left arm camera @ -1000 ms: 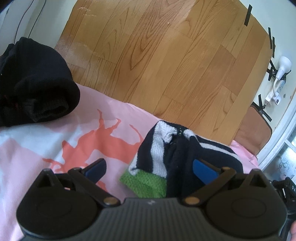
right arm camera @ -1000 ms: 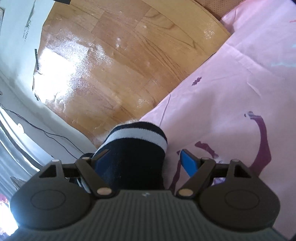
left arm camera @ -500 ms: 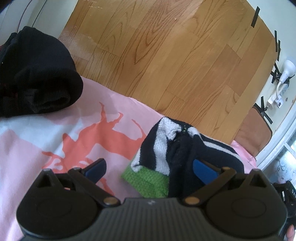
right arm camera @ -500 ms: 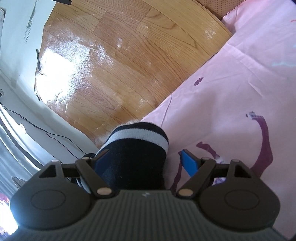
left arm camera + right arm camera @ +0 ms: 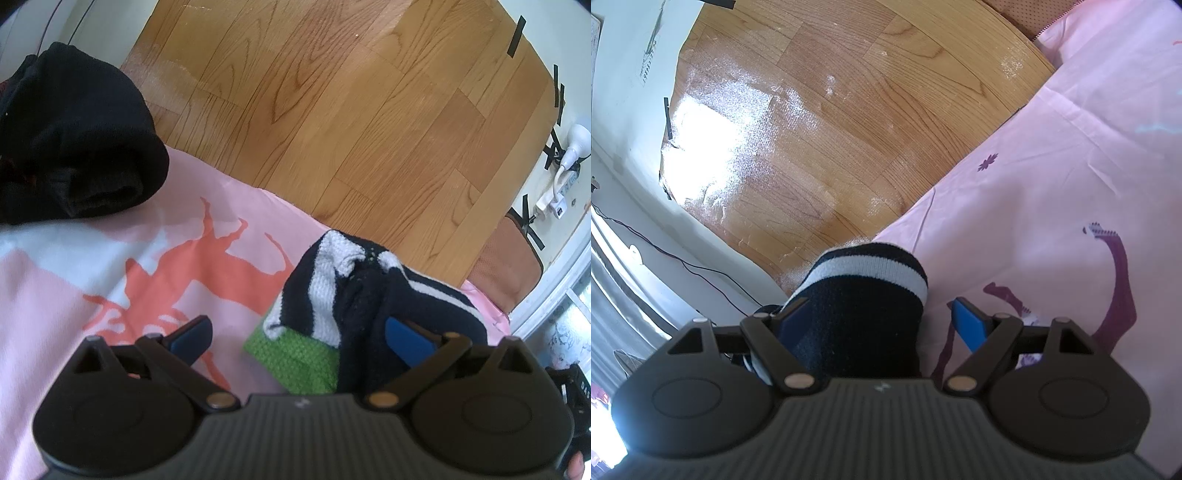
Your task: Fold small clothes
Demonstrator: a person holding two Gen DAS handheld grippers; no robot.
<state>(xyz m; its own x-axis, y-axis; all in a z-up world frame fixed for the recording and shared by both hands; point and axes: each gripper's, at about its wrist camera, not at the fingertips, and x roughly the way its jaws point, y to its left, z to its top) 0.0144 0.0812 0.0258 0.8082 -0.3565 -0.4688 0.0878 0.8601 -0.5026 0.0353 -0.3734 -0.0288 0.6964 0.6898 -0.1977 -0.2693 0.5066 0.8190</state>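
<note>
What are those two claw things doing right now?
Left gripper: open, striped sock between its fingers, not pinched.
Right gripper: open, same sock, not pinched.

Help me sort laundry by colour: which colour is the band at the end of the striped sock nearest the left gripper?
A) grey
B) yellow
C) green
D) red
C: the navy-and-white striped sock ends in a bright green knit band lying on the pink sheet.

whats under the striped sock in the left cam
The striped sock lies on the pink sheet, a green knit part showing at its near edge. What lies beneath the sock is covered.
</note>
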